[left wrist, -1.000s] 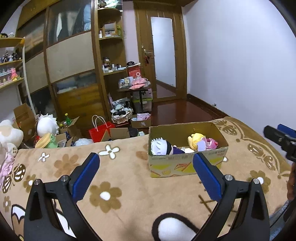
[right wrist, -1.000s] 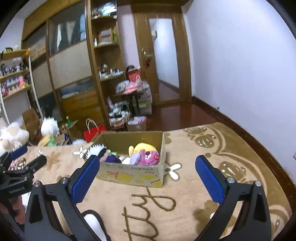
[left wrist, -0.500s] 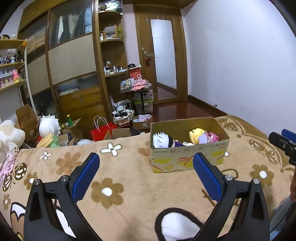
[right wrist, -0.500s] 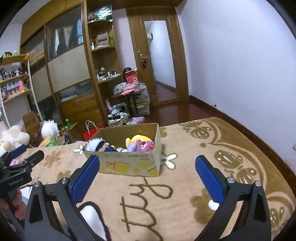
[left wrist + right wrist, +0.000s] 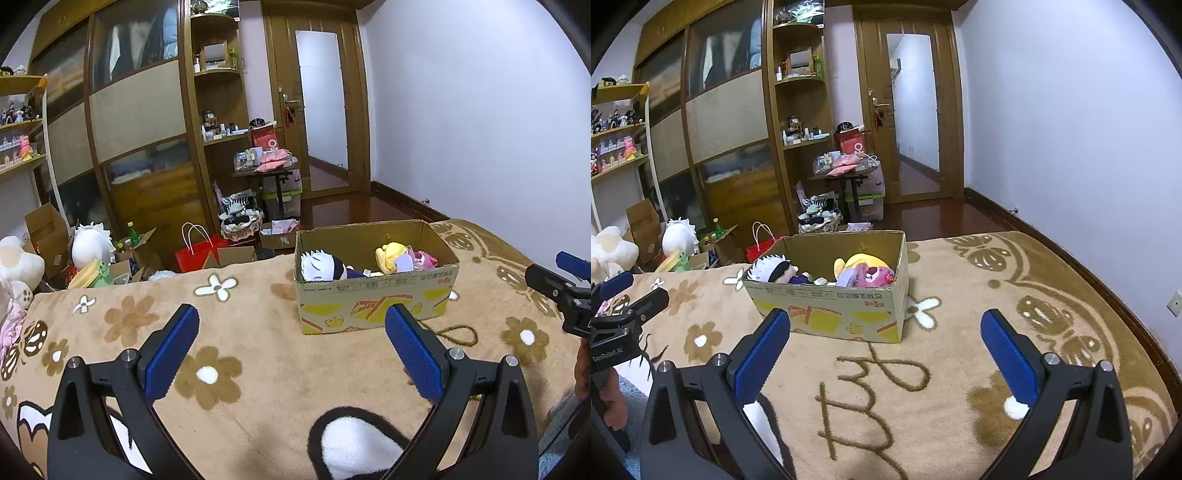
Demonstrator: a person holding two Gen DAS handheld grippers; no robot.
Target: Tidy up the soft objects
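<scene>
A cardboard box (image 5: 376, 306) stands on the brown flowered blanket (image 5: 240, 332). It holds a white-haired plush doll (image 5: 319, 264), a yellow plush (image 5: 389, 253) and a pink plush (image 5: 424, 258). The box also shows in the right wrist view (image 5: 831, 314) with the same toys. My left gripper (image 5: 291, 347) is open and empty, held back from the box. My right gripper (image 5: 886, 350) is open and empty, also short of the box. Each gripper shows at the edge of the other's view.
Beyond the bed's far edge are a red paper bag (image 5: 195, 251), open cartons, a white plush (image 5: 92, 243) and a cream plush (image 5: 18, 266). A wooden wardrobe and shelves (image 5: 147, 129) and a door (image 5: 325, 110) stand behind.
Both grippers have drawn back and risen from the box, which looks smaller and lower in both views. Both stay open and empty.
</scene>
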